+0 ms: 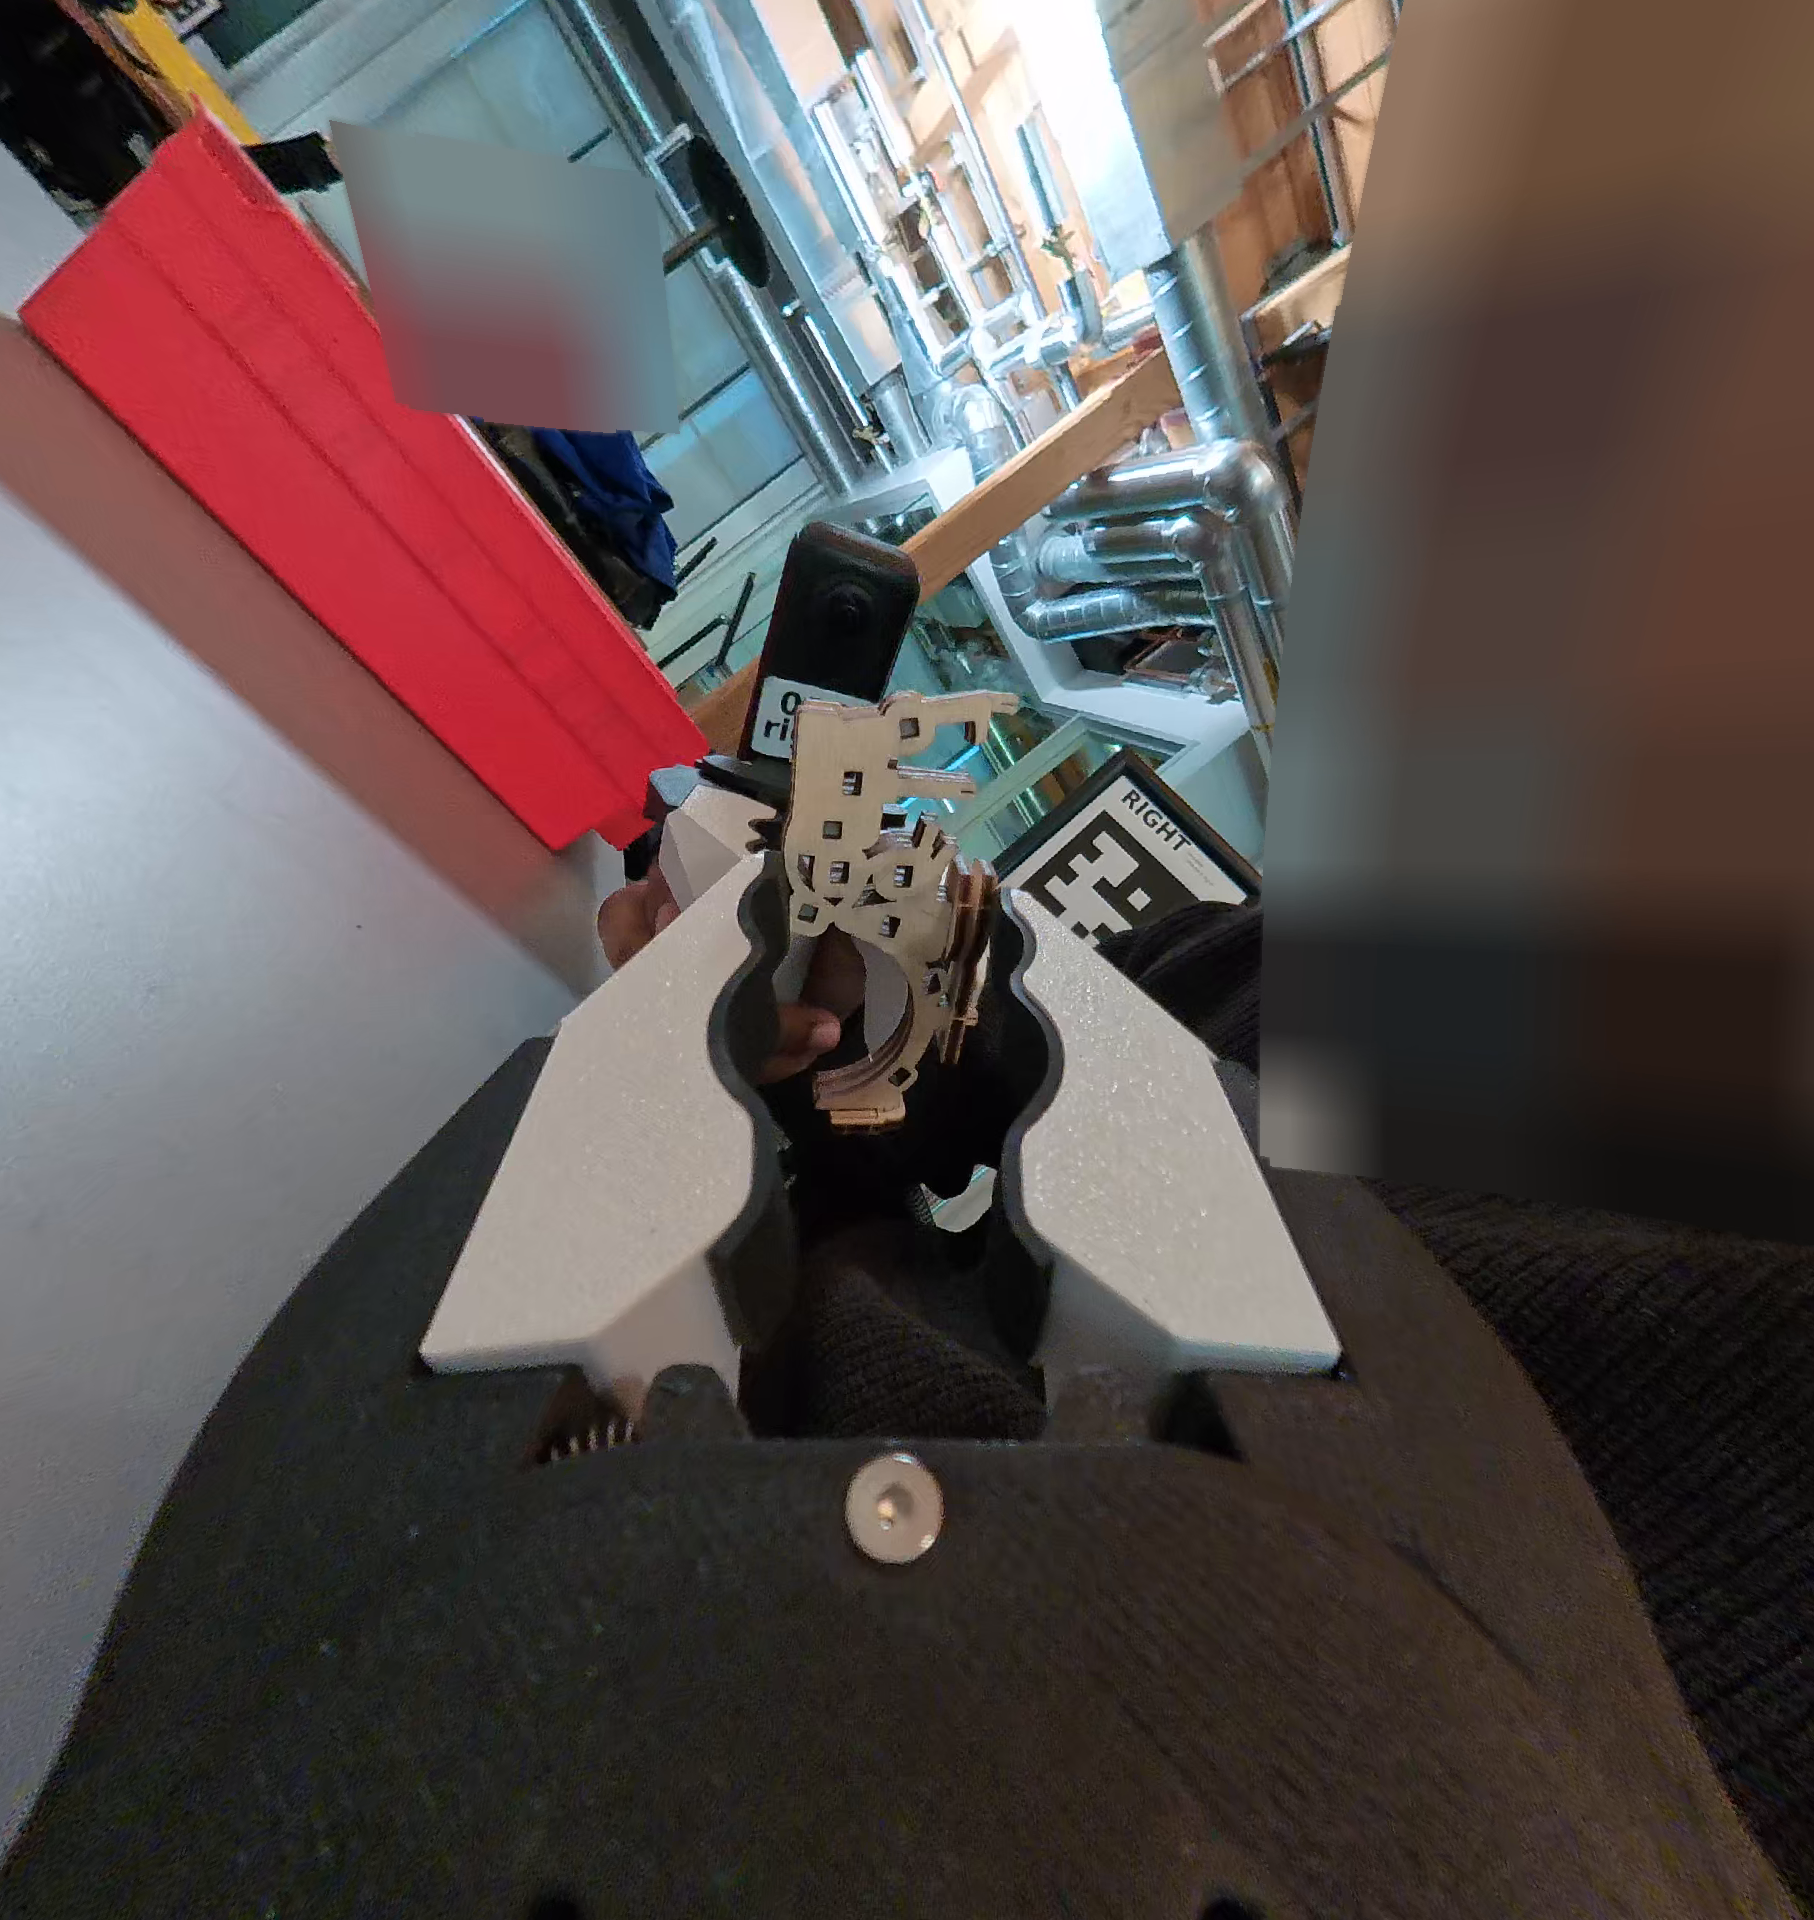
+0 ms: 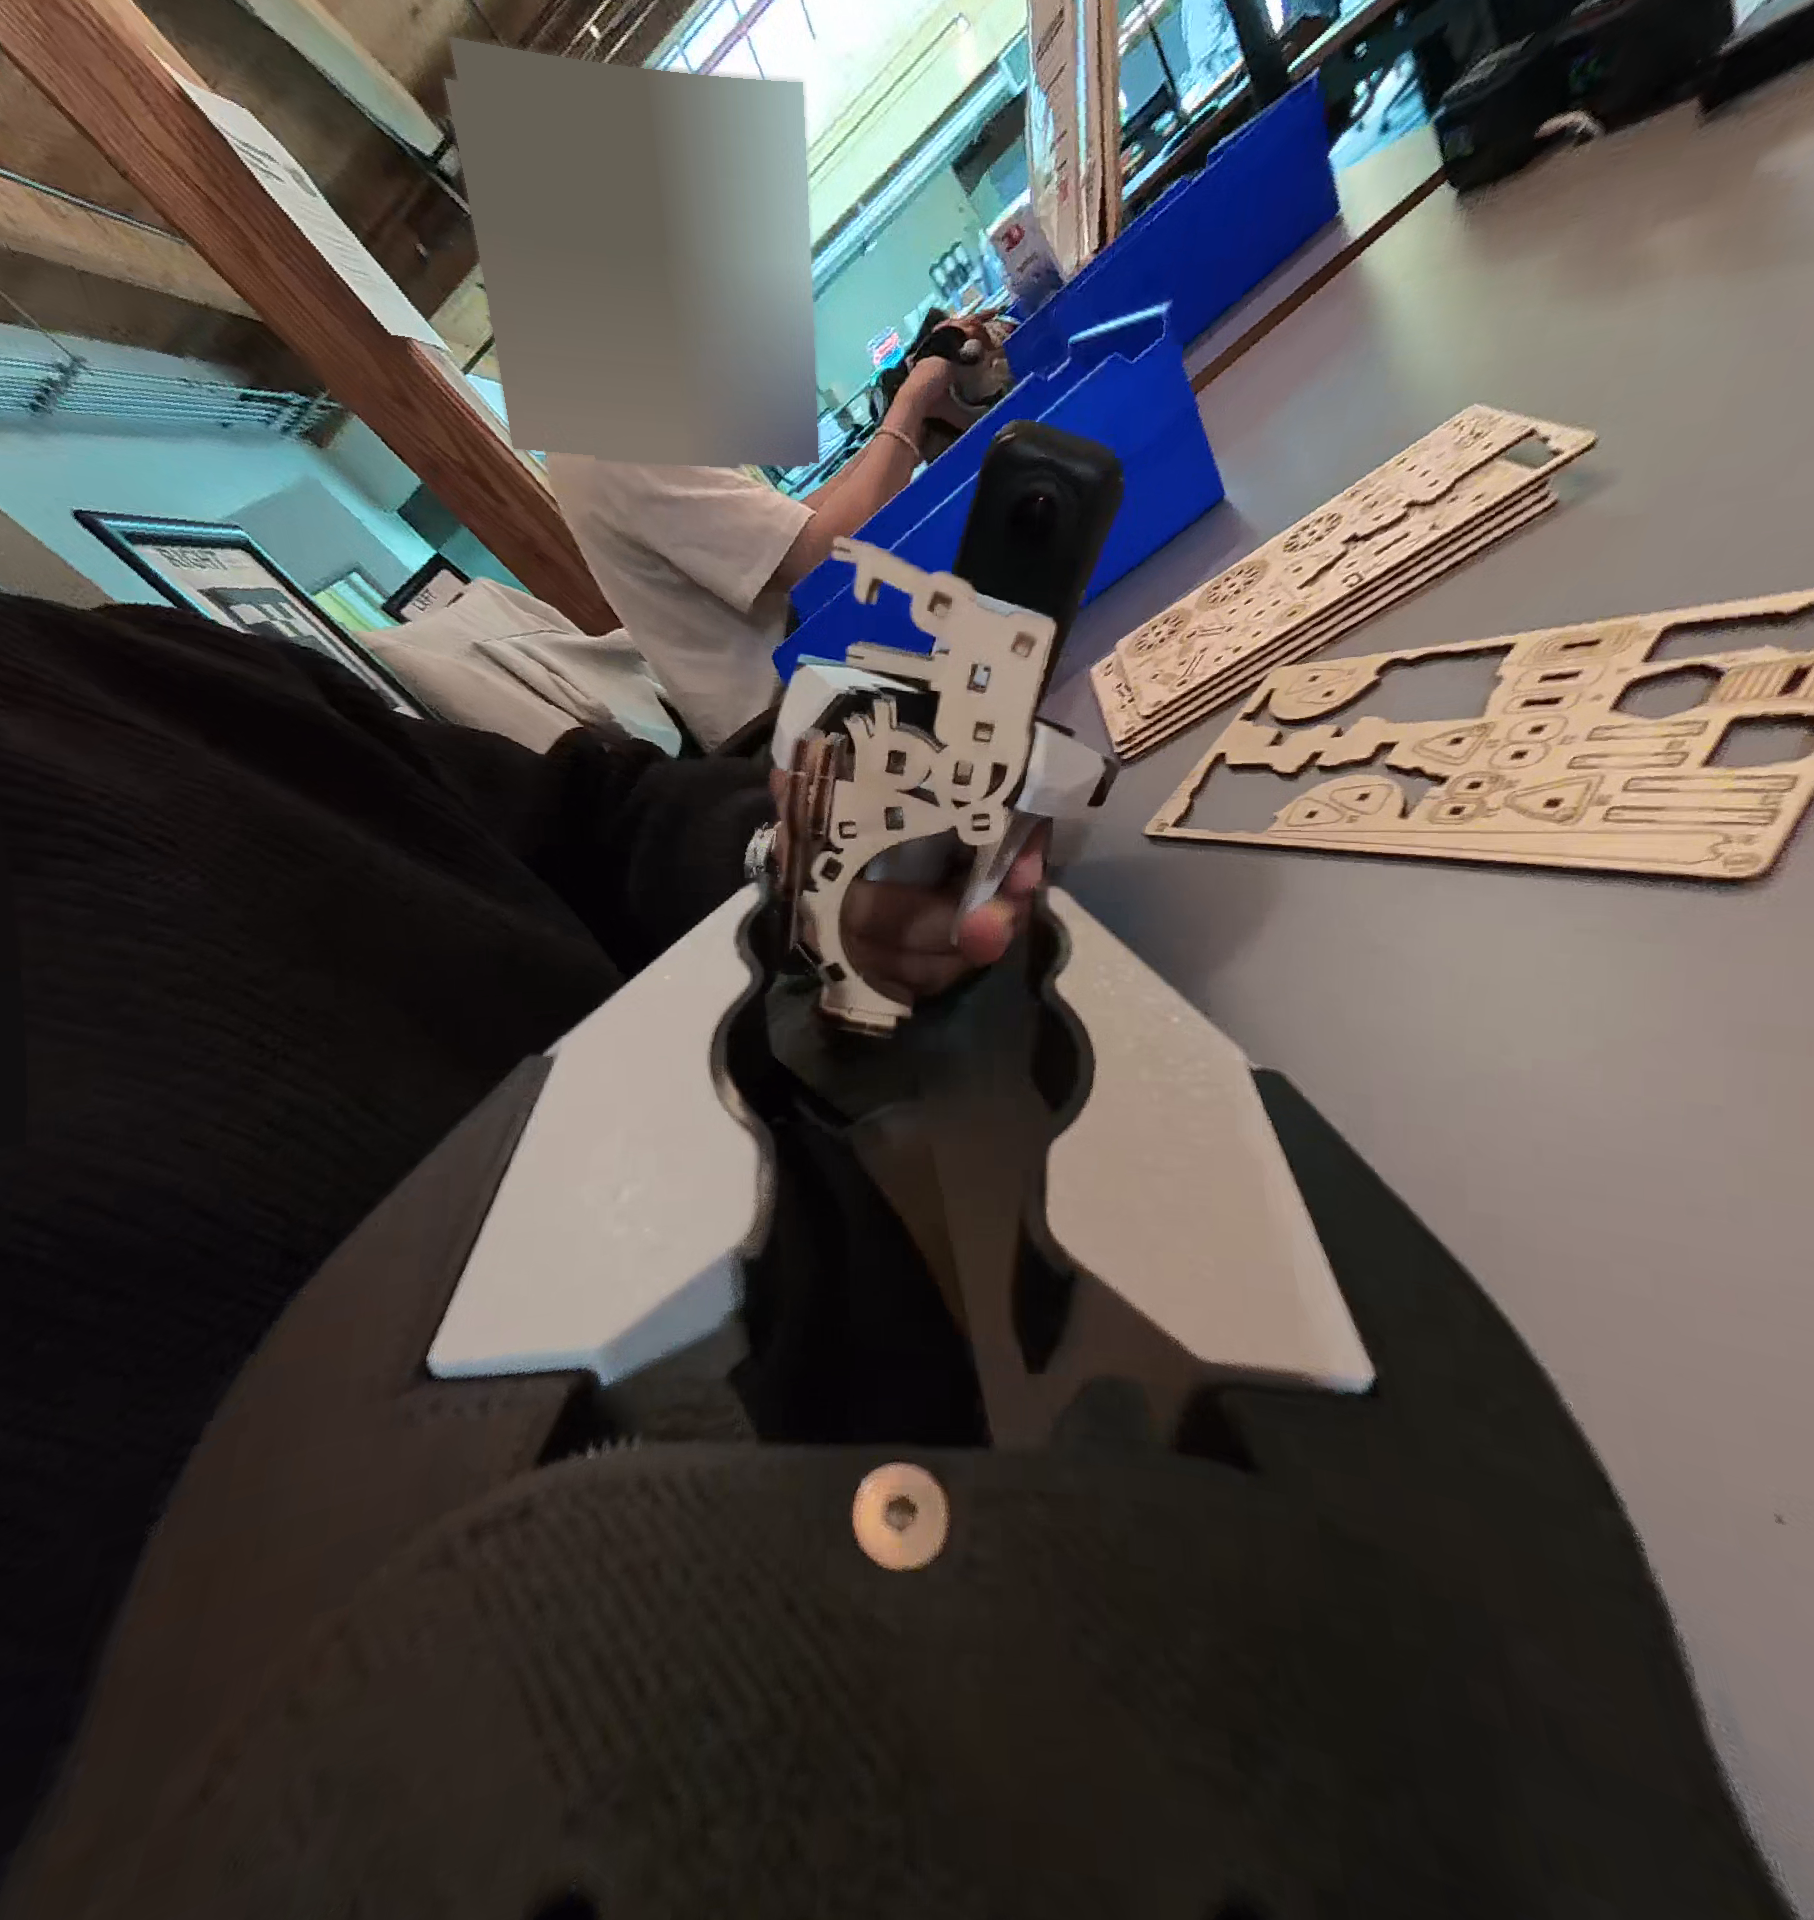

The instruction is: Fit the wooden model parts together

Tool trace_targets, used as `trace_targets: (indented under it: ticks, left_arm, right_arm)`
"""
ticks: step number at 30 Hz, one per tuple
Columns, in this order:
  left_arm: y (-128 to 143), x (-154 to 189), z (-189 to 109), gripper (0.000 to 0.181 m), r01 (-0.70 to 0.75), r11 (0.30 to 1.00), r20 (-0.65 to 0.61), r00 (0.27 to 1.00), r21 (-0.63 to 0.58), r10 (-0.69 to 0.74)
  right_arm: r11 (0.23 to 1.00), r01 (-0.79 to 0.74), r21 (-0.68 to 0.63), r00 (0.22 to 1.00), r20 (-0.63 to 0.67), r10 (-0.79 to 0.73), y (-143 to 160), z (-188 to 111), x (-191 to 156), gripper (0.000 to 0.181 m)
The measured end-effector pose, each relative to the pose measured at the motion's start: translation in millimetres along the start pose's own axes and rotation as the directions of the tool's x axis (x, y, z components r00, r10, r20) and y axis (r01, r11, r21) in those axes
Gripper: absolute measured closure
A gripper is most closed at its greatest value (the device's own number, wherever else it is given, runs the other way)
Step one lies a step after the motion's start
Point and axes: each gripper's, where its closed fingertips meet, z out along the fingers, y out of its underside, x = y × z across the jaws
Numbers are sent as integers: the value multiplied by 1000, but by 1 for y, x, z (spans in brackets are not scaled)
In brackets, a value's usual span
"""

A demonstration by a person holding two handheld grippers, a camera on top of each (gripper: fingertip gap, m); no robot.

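A pale layered wooden model [image 1: 882, 883], full of small square slots, is raised in the air between both grippers. My left gripper [image 1: 882, 914] is shut on its edges at the fingertips, with the flat face toward the camera. In the right wrist view the same model [image 2: 924, 769] stands just beyond my right gripper [image 2: 898, 925]. That gripper's jaws stand apart, and only the model's curved lower end dips between them, close to the left finger. The left gripper's white fingers [image 2: 1064, 774] flank the model there. The hand's fingers show behind it.
A cut-out plywood part sheet [image 2: 1505, 748] and a stack of further sheets [image 2: 1350, 582] lie on the grey table [image 2: 1402, 1091]. Blue bins [image 2: 1090, 468] stand behind them and a red bin [image 1: 311, 468] at the left. A person in a white shirt [image 2: 674, 582] sits opposite.
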Motion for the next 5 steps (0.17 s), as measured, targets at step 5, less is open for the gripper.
trace_targets:
  ticks: [5]
  left_arm:
    - [3,5,2,144,-26,999,-26,999,-20,26]
  right_arm:
    - [996,-48,78,999,23,46,-13,-3,-4,127]
